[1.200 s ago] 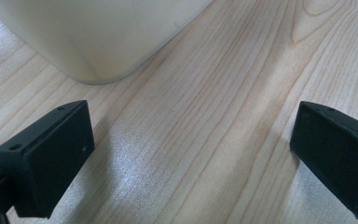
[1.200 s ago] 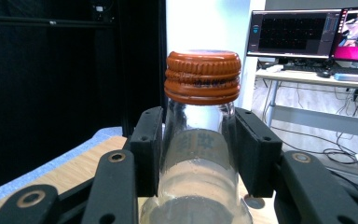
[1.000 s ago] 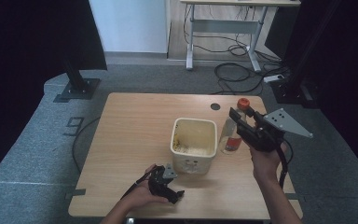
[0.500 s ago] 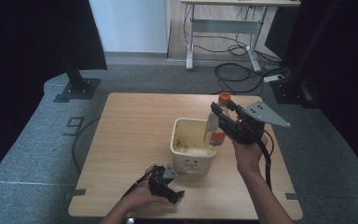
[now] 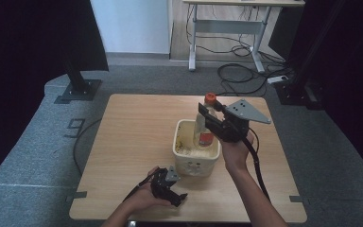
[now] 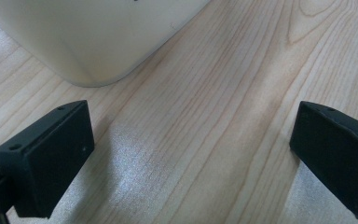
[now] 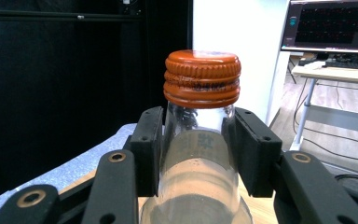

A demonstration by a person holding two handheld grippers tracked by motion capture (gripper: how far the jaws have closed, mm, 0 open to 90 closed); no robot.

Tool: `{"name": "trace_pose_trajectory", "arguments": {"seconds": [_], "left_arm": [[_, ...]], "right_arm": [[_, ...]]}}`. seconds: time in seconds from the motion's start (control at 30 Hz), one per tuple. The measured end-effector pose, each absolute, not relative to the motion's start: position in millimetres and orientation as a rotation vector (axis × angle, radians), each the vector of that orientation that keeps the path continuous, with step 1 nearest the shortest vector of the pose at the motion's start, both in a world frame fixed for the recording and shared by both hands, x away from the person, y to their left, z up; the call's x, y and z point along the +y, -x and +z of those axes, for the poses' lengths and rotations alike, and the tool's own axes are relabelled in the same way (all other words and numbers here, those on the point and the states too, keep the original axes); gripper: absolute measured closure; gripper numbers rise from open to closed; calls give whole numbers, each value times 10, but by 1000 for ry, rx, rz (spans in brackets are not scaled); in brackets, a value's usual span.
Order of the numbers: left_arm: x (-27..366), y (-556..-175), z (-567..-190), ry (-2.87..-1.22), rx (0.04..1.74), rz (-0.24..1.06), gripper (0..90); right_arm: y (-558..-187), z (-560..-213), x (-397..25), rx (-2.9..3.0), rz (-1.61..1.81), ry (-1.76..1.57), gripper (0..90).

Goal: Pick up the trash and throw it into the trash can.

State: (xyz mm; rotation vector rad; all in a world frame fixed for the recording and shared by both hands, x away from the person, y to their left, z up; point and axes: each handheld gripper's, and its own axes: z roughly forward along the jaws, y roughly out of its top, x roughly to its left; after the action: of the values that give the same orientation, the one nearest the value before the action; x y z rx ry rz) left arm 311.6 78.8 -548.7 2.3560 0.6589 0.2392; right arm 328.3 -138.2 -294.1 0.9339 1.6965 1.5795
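Room: dark curtains are closing in both sides, and a white-legged desk (image 5: 227,28) with loose cables is standing on the grey carpet beyond.
Surface: a pale wooden table (image 5: 137,137) is carrying the work, with a cream plastic square bin (image 5: 196,163) sitting near its middle.
Bottle: a clear glass bottle with an orange screw cap (image 5: 205,120) is hanging upright over the bin's open mouth, its lower part with a red label already dipping below the rim.
Right gripper: the right gripper (image 7: 198,140) is clamping its black jaws on the bottle's neck just under the cap, probably because the narrow neck is giving a sure hold and keeping the bottle vertical for lowering.
Left gripper: the left gripper (image 6: 191,154) is resting low on the table just beside the bin's near corner, jaws spread wide with nothing between them.
Left hand's role: it is likely waiting out of the way, close enough to steady the bin if needed.
Bin contents: something pale and crumbly is lying at the bottom; what it is I cannot tell.
Likely step: the bottle is apparently being placed into the bin.
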Motion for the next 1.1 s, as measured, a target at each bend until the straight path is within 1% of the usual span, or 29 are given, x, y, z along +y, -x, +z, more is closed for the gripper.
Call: {"name": "trace_pose_trajectory", "arguments": {"seconds": [0.27,1.1], "left_arm": [[784,-3113,-5488,-2356,658,239,0],[778,-3112,-5485,-2360,653,237,0]], "right_arm": [[-3338,-3035,-1306,1719,1586,-934,560],[-3517,-3582,-1379,1777,1539,-1046,561]]}}
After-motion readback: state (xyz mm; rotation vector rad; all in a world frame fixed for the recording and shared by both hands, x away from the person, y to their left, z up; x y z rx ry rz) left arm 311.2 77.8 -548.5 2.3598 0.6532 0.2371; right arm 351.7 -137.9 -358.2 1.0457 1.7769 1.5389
